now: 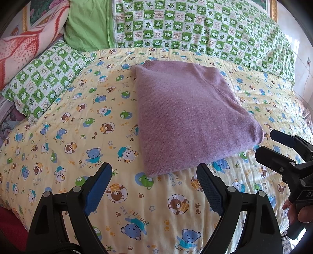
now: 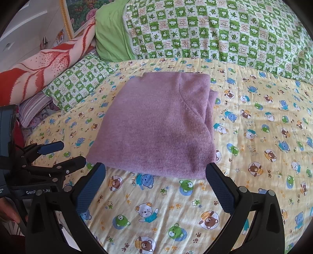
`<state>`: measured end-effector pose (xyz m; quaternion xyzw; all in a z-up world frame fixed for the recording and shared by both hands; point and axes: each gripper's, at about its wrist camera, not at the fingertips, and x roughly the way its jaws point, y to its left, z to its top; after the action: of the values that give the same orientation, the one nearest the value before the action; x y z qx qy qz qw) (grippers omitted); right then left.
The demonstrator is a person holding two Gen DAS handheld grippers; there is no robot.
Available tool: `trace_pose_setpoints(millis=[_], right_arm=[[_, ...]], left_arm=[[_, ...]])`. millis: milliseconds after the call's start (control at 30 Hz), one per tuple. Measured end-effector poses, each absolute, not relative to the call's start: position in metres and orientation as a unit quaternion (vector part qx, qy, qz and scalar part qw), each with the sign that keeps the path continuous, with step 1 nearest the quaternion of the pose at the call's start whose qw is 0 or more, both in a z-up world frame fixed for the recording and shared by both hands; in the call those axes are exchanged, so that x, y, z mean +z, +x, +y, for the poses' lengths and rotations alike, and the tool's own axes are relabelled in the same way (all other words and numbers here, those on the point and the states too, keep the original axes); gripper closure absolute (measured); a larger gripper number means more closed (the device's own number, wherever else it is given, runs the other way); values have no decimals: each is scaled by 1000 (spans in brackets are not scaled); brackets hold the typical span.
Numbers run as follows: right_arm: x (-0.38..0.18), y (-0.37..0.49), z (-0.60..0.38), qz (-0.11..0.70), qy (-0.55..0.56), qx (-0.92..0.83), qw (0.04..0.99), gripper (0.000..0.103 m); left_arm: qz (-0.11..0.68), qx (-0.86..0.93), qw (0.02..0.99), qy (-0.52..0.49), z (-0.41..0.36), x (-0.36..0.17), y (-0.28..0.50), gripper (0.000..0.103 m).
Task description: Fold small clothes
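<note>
A purple knitted sweater (image 1: 185, 113) lies folded into a compact block on the yellow bear-print sheet (image 1: 58, 148); it also shows in the right wrist view (image 2: 156, 127). My left gripper (image 1: 154, 170) is open and empty, just short of the sweater's near edge. My right gripper (image 2: 155, 170) is open and empty, its fingertips close to the sweater's near edge. The right gripper also shows at the right of the left wrist view (image 1: 268, 142), open. The left gripper shows at the left of the right wrist view (image 2: 72, 153), open.
A green checked quilt (image 1: 195, 25) is piled behind the sweater. A green checked pillow (image 1: 43, 82) and a red and white blanket (image 1: 25, 48) lie at the left. A framed picture (image 2: 80, 13) stands at the back left.
</note>
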<state>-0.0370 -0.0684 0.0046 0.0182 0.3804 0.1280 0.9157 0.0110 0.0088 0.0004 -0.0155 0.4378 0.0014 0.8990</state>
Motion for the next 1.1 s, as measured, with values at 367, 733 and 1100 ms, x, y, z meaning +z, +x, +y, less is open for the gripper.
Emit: trace_pose_setpoints(millis=[367,733,1100], right_arm=[[5,-36,-70,380,18,129,916,1],[6,-34,-70,378,19,129,916,1],[13,-22,-74,377,17,132,917,1]], left_arm=[[437,-3,899,-13,6,1,13,14],[434,-3,901,-16,6,5,14,14],[427,5,904,-29,10,15,23,14]])
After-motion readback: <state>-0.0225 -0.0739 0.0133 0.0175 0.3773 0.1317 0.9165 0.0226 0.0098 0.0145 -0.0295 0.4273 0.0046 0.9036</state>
